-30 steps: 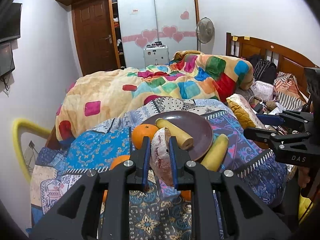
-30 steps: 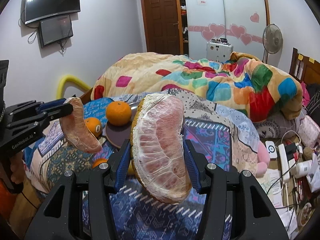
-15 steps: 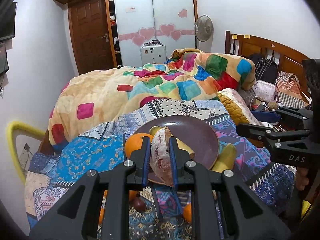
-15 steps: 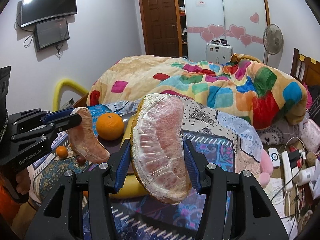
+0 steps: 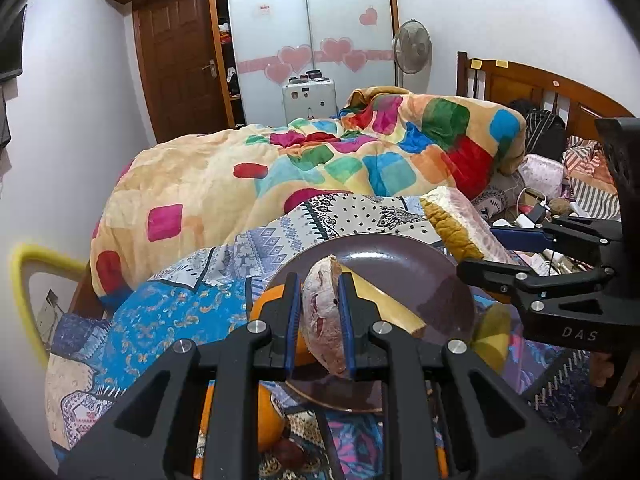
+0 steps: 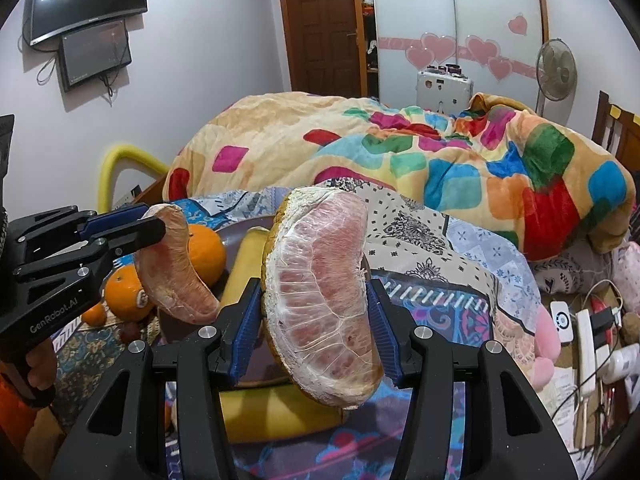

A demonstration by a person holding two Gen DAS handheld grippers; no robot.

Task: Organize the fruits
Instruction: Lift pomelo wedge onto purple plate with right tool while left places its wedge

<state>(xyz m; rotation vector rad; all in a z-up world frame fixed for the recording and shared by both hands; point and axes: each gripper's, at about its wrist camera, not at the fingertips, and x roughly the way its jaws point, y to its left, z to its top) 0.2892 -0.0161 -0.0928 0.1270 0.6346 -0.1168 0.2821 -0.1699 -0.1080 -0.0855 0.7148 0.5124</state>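
Note:
My left gripper (image 5: 319,320) is shut on a small pomelo wedge (image 5: 323,322) and holds it above the near rim of a dark brown plate (image 5: 404,264). A banana (image 5: 384,308) lies on the plate and an orange (image 5: 266,304) sits at its left edge. My right gripper (image 6: 312,320) is shut on a large pomelo wedge (image 6: 320,292), held over the plate's right side; it also shows in the left wrist view (image 5: 460,224). The left gripper (image 6: 132,228) with its wedge (image 6: 172,268) shows in the right wrist view.
The plate rests on a patterned blue cloth (image 5: 168,312) on a bed. More oranges (image 6: 126,292), a second banana (image 6: 276,412) and small dark fruits lie on the cloth around the plate. A bright quilt (image 5: 320,168) is heaped behind. Cables and chargers (image 6: 588,332) lie to the right.
Both grippers have moved forward and closer to the plate, each still holding its pomelo wedge. The plate now fills more of both views.

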